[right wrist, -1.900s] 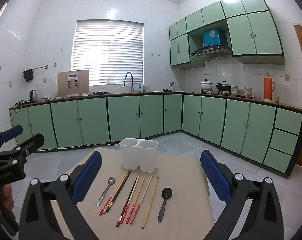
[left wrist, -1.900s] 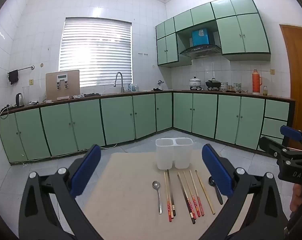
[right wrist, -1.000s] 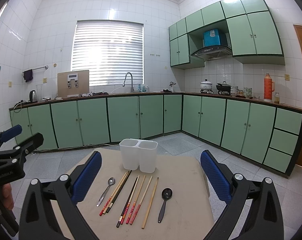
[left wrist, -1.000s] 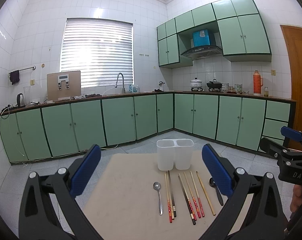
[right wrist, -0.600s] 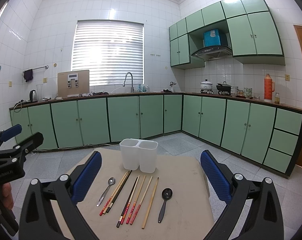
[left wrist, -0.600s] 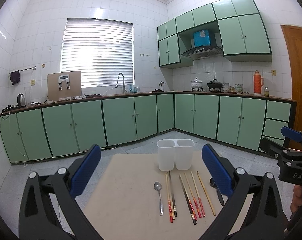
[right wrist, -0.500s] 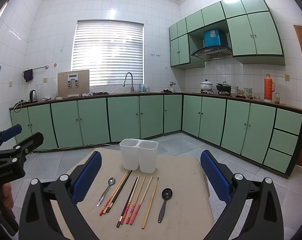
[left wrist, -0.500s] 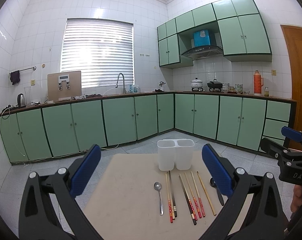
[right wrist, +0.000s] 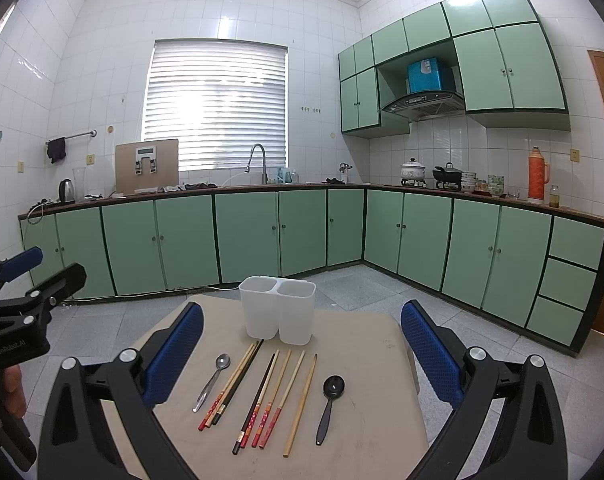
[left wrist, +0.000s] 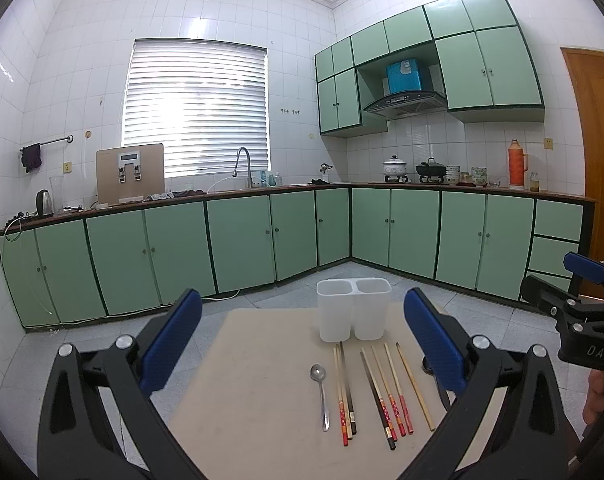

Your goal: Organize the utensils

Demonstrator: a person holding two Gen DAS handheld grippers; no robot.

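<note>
A white two-compartment utensil holder (left wrist: 353, 313) (right wrist: 278, 309) stands empty at the far side of a beige table (left wrist: 254, 400) (right wrist: 366, 400). In front of it lie a metal spoon (left wrist: 322, 394) (right wrist: 213, 380), several chopsticks (left wrist: 376, 390) (right wrist: 262, 392) side by side, and a black spoon (right wrist: 329, 404), partly hidden behind my finger in the left wrist view (left wrist: 442, 394). My left gripper (left wrist: 302, 340) is open and empty above the table's near left. My right gripper (right wrist: 302, 340) is open and empty above the near edge.
Green cabinets (right wrist: 262, 236) run along the back and right walls, with a sink tap (right wrist: 258, 160), kettle (right wrist: 67, 191), pots (right wrist: 413, 170) and a red flask (right wrist: 539, 174) on the counter. Grey tiled floor (right wrist: 366, 288) surrounds the table. A wooden door (left wrist: 598, 160) is at right.
</note>
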